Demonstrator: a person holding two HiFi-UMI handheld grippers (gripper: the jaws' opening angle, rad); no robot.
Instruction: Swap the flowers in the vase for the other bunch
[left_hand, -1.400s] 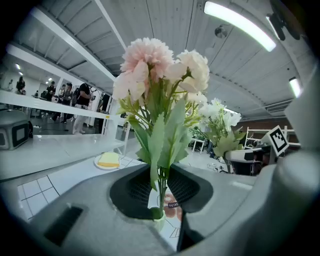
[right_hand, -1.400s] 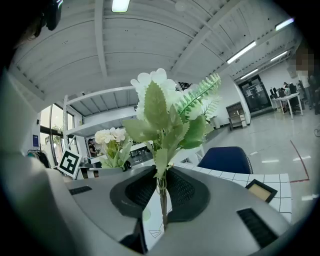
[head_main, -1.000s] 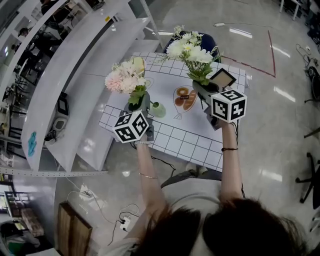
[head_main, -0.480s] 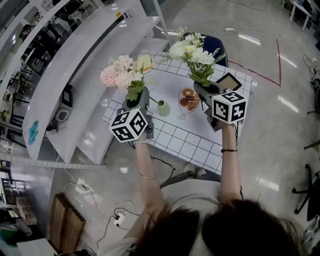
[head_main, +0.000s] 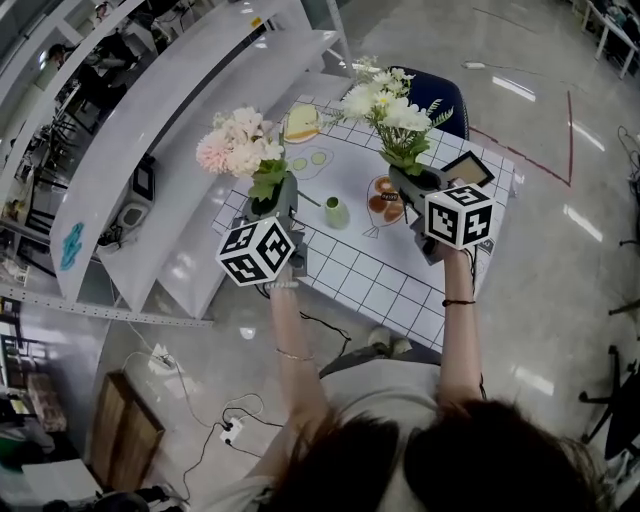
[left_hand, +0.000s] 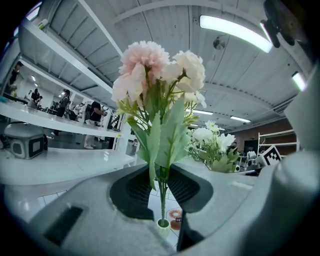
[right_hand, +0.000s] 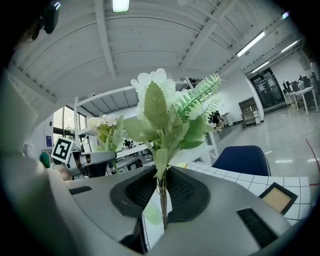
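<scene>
Between the jaws of the left gripper (left_hand: 161, 189), thin green stems are being pinched: the jaws are standing only narrowly apart, pads pressing on the stems of the pink bunch (left_hand: 160, 85), which is rising upright above them. The right gripper (right_hand: 162, 197) is doing likewise, its jaws nearly together and clamping the stems of the white bunch (right_hand: 167, 115), leaves and blooms upright. Both bunches are being held up above the gridded table (head_main: 370, 272), well apart from each other. The small green vase (head_main: 336, 212) is standing upright on the table between the two grippers, apart from both bunches in the head view. A plate (head_main: 372, 190) of pastries is sitting just beside the vase, under the right gripper.
</scene>
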